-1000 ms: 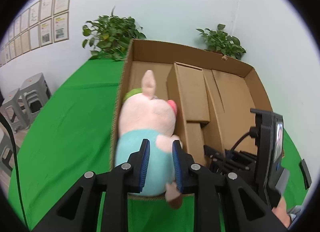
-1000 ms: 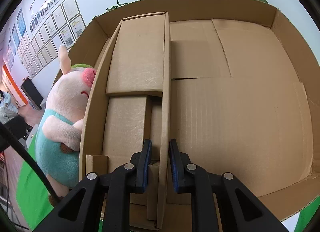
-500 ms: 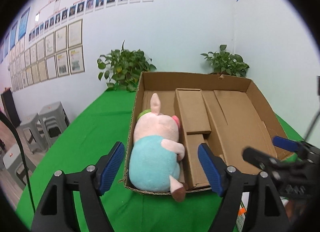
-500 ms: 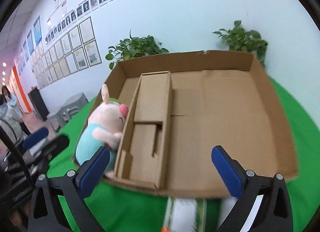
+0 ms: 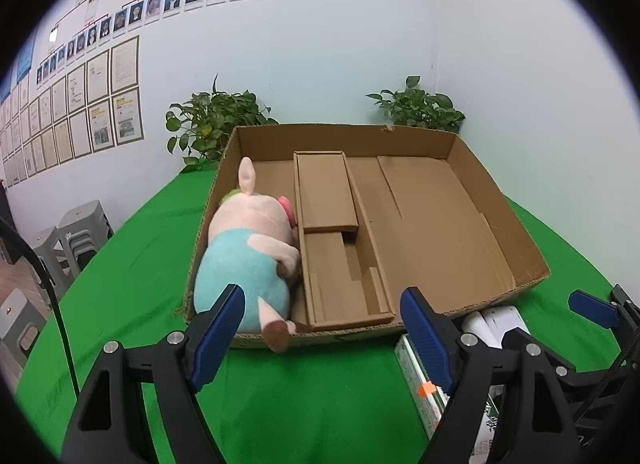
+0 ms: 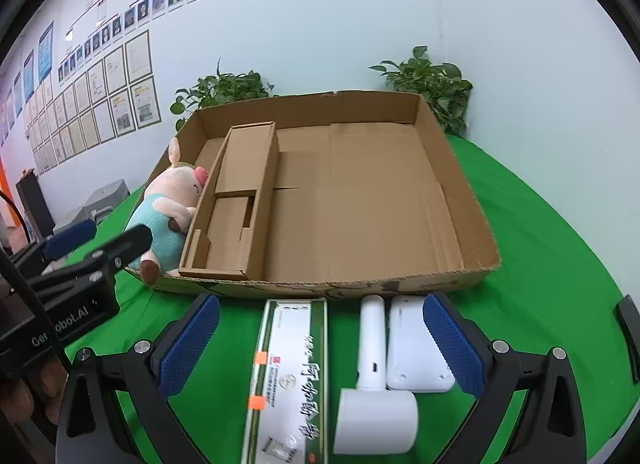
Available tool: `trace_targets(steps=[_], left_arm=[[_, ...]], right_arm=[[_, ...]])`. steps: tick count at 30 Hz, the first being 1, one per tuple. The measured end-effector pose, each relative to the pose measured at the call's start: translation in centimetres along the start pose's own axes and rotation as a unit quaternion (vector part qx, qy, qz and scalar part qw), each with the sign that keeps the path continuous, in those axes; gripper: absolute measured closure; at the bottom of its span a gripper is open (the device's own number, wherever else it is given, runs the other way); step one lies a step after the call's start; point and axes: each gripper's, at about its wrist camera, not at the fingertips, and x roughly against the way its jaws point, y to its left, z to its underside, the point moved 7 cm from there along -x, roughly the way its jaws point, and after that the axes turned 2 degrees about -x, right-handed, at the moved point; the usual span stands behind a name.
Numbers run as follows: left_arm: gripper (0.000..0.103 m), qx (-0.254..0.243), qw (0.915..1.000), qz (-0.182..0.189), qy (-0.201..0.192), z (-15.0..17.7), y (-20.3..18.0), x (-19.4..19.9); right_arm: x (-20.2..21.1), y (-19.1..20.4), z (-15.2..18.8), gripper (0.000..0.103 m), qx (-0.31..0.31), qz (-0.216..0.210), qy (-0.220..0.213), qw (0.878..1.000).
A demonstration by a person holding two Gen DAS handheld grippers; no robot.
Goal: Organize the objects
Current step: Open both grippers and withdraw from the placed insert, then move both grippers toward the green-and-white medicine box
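Green-covered table (image 6: 540, 224) carries everything. Large shallow cardboard tray (image 6: 456, 200) sits toward the table's far edge, its back wall near the wall with two potted plants (image 6: 224, 90) behind it.

Inside the tray, a long narrow cardboard insert (image 6: 244, 168) runs front to back, left of centre, parted into a raised far section and a lower near section. The wide compartment to its right shows only bare cardboard floor.

Plush pig (image 5: 248, 248) in a light blue top lies in the narrow left compartment, between the tray's left wall and the insert, head toward the far edge, one foot hanging over the tray's front wall.

On the table's near side, just in front of the tray's front wall: a long green-and-white box (image 6: 288, 376) with orange stickers, lying lengthwise; right of it a white hair dryer (image 6: 374, 392), handle pointing to the tray; a white flat rounded device (image 6: 414, 344) touching or just beside the handle, cannot tell which.

Left gripper (image 5: 322, 328): jaws spread, nothing between the pads, just short of the tray's front wall, pig well clear of them.

Right gripper (image 6: 320, 344): jaws at full spread, above the box and hair dryer, pads touching neither.
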Motion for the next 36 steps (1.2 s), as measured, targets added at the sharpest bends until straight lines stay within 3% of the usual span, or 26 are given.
trace_targets(steps=[8,11,27,36], left_arm=[[0.023,0.011,0.9999,0.005,0.01,0.5,-1.3,-0.3],[0.023,-0.004,0.9998,-0.02,0.002,0.2,-1.6,-0.3],[0.023,0.011,0.9991,0.03,0.026,0.9,-2.4,-1.7],[0.023,0.026,0.9986,0.023,0.039,1.5,-1.3,-2.4]], right_arm=[[0.7,-1.6,0.5,0.001,0.0,-0.008,0.001,1.0],[0.7,-1.8,0.5,0.001,-0.002,-0.007,0.001,1.0],[0.2,-1.8,1.4,0.001,-0.004,-0.022,0.013,1.0],[-0.6,-0.6,1.8,0.001,0.003,-0.036,0.019,0.999]])
